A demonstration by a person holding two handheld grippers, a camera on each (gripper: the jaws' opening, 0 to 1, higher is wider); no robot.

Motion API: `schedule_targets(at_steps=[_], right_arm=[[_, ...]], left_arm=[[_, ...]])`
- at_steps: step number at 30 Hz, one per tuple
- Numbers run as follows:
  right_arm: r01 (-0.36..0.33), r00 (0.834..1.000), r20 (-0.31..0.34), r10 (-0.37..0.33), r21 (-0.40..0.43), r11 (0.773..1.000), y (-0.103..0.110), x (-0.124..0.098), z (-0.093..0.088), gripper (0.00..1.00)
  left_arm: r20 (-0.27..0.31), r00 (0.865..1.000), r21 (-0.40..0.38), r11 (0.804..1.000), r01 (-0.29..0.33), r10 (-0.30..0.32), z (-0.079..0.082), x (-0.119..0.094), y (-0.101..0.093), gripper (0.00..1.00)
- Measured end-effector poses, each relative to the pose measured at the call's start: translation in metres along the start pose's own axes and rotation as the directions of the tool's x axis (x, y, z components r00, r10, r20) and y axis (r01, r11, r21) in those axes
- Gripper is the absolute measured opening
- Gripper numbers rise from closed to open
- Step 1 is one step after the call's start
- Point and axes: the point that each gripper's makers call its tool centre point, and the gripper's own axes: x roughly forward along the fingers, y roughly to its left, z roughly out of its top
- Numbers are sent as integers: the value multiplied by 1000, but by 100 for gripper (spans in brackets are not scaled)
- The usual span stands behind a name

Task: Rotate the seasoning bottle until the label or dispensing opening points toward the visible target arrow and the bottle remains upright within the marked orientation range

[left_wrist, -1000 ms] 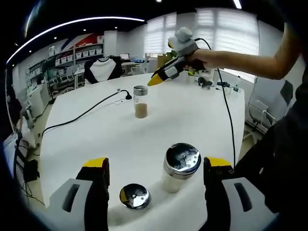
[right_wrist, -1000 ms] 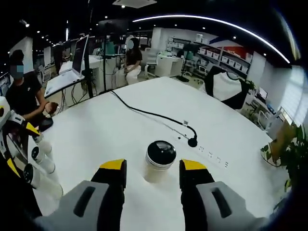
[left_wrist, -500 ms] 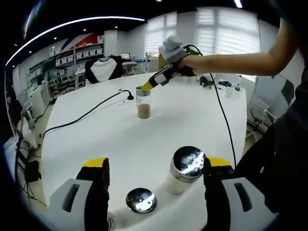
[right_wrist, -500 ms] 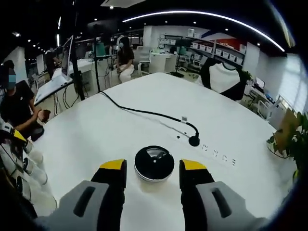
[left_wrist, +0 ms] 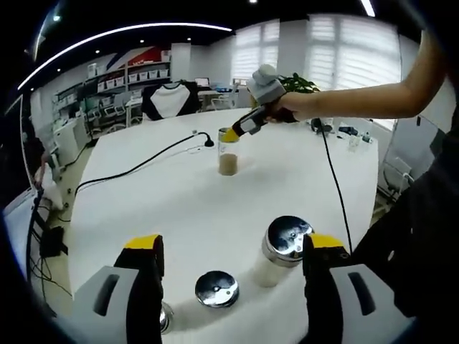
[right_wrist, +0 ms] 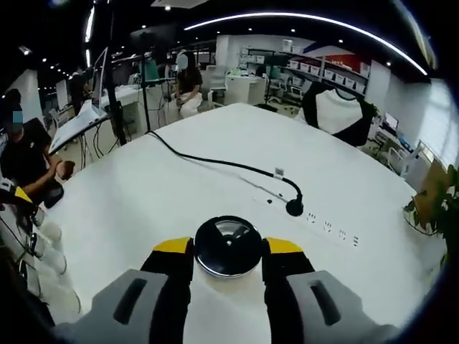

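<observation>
In the right gripper view the right gripper (right_wrist: 228, 246), grey with yellow-tipped jaws, has its jaws drawn in against both sides of the shiny metal cap of the clear glass seasoning bottle with brown powder (right_wrist: 229, 246), so it is holding the bottle by the top. The left gripper view shows the same bottle (left_wrist: 229, 154) standing upright near the middle of the round white table (left_wrist: 172, 193), with the right gripper (left_wrist: 231, 134) reaching down onto its cap from a person's bare forearm (left_wrist: 358, 100). Just past the bottle a black cable (right_wrist: 215, 163) runs across the tabletop to a black round plug (right_wrist: 294, 208), beside a row of sockets set in the surface. The left gripper (left_wrist: 233, 247) is held wide apart and empty, low over the table's near edge. Between its jaws stand a pale shaker with a perforated chrome lid (left_wrist: 282, 247), close to the right-hand jaw, and a second chrome-capped shaker (left_wrist: 216, 289), lower and nearer the middle. Beyond the table lie office desks, shelves, and seated people (right_wrist: 29, 154).
</observation>
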Motion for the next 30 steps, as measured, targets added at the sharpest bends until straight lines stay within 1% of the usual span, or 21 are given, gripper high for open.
schedule_targets(at_steps=[5,12,19,25,27,28,30], right_arm=[[-10,1000,-9,9,-6,1000,7,-7,-5,35],[-26,999,-21,26,-8,1000,16,-19,-15,35],[-37,999,-32,36,-14,999,22,-31,-25,35],[-41,999,-28,41,-12,999,33,-42,-32,35],[-35,999,-29,35,-14,999,38,-47,-36,35],[-33,999,-29,33,-18,999,40,-50,-38,35],[-39,999,-34,38,-23,999,47,-57,-45,35]], left_arm=[[-2,1000,9,1000,10,-10,-1,0,-3,84],[18,1000,23,1000,20,-20,7,-2,-9,84],[-1,998,55,997,61,-61,-1,-2,-22,84],[-12,996,62,994,87,-86,-7,-8,-29,84],[-10,995,68,992,104,-103,-8,-11,-33,84],[3,993,58,992,116,-117,-6,-12,-35,84],[55,990,20,992,128,-129,2,-13,-38,84]])
